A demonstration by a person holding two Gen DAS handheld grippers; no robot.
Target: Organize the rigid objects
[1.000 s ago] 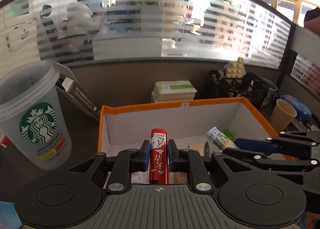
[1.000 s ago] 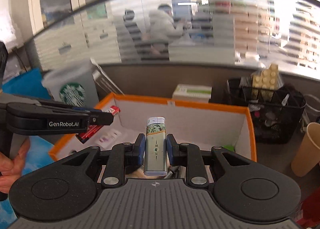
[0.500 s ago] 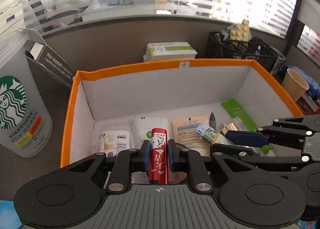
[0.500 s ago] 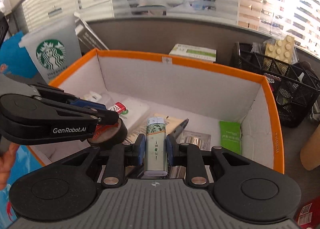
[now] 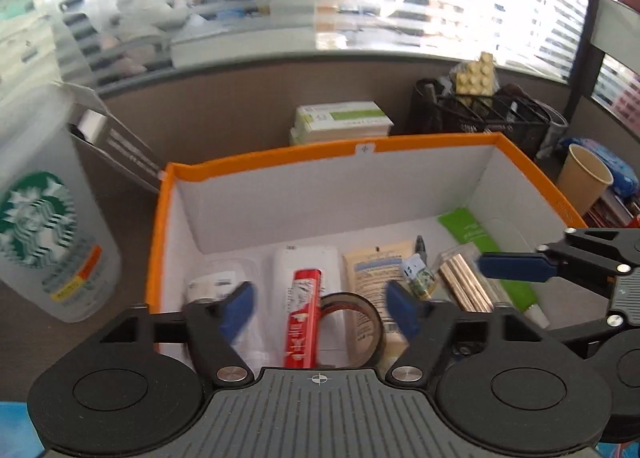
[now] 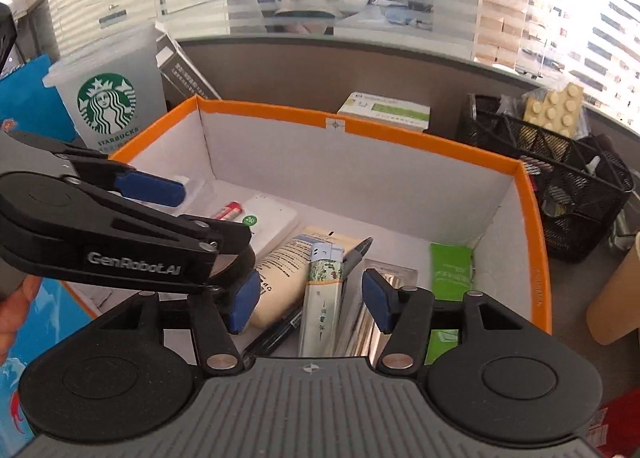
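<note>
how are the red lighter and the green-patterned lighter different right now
The red lighter has a red case with white markings; the green-patterned lighter is pale with a leafy green band. The red lighter lies partly over a roll of tape; the green-patterned lighter rests against a black pen. Both are slim lighters lying inside the orange box, each between open tongs that have just been opening, left and right, pads clear.

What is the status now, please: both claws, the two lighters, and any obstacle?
Left claw and right claw open, jaws just opened. Red lighter and green lighter released inside orange box. No obstacle seen.
</note>
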